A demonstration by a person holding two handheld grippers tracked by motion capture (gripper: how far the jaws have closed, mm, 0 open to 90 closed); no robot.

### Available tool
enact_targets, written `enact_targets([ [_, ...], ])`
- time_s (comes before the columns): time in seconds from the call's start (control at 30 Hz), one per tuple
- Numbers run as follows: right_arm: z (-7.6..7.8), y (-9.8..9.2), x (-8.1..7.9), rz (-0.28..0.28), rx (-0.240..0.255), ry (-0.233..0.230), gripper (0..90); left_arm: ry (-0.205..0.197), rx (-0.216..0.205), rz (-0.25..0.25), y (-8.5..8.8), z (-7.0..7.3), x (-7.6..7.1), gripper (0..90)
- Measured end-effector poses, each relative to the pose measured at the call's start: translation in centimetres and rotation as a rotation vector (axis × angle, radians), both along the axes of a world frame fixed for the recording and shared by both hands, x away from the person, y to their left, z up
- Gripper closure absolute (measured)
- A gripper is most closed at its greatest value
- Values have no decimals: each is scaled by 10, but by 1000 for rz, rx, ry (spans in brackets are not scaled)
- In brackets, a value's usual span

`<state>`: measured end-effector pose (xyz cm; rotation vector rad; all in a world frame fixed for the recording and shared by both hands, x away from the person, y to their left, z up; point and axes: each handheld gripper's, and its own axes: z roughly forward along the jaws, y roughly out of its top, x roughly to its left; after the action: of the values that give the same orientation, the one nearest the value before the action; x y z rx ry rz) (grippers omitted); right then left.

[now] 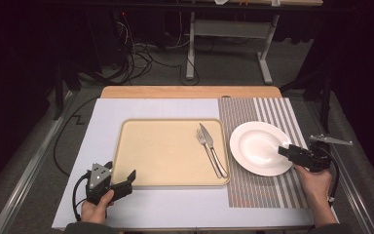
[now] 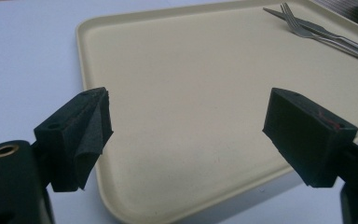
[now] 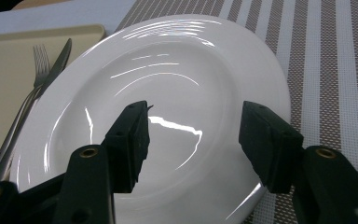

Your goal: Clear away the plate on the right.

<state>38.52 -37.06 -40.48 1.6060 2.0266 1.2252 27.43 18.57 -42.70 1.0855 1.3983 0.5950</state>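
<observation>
A beige tray (image 1: 165, 156) lies mid-table with a fork (image 1: 202, 140) and a knife (image 1: 208, 138) side by side near its right edge. Right of it, a white plate (image 1: 258, 146) rests on a striped placemat (image 1: 253, 195). My left gripper (image 1: 121, 170) is open at the tray's front-left corner; in the left gripper view its jaws (image 2: 186, 126) stand wide apart over the tray (image 2: 191, 70), with the fork (image 2: 303, 29) and knife (image 2: 275, 13) far off. My right gripper (image 1: 285, 149) is open over the plate's right rim, its jaws (image 3: 193, 135) empty above the plate (image 3: 168, 70).
A pale blue-grey mat (image 1: 102, 126) covers the table left of the placemat (image 3: 326, 70). A wooden table edge (image 1: 190, 91) runs along the back. Beyond it are desk legs (image 1: 191, 48) and cables on the floor. The fork (image 3: 39, 53) and knife (image 3: 61, 56) lie left of the plate.
</observation>
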Motion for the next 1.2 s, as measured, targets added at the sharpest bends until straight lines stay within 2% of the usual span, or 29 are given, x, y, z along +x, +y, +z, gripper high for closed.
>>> enact_targets([
  [0.33, -2, -11, 2, -40, 13, 10, 432, 1, 3, -1, 0, 0, 0, 159],
  [0.73, -3, -21, 4, -70, 52, 22, 431, 0, 3, -2, 0, 0, 0, 159],
  [1.2, -13, -23, 15, -70, 89, 82, 448, 0, 3, 0, 0, 0, 0, 159],
])
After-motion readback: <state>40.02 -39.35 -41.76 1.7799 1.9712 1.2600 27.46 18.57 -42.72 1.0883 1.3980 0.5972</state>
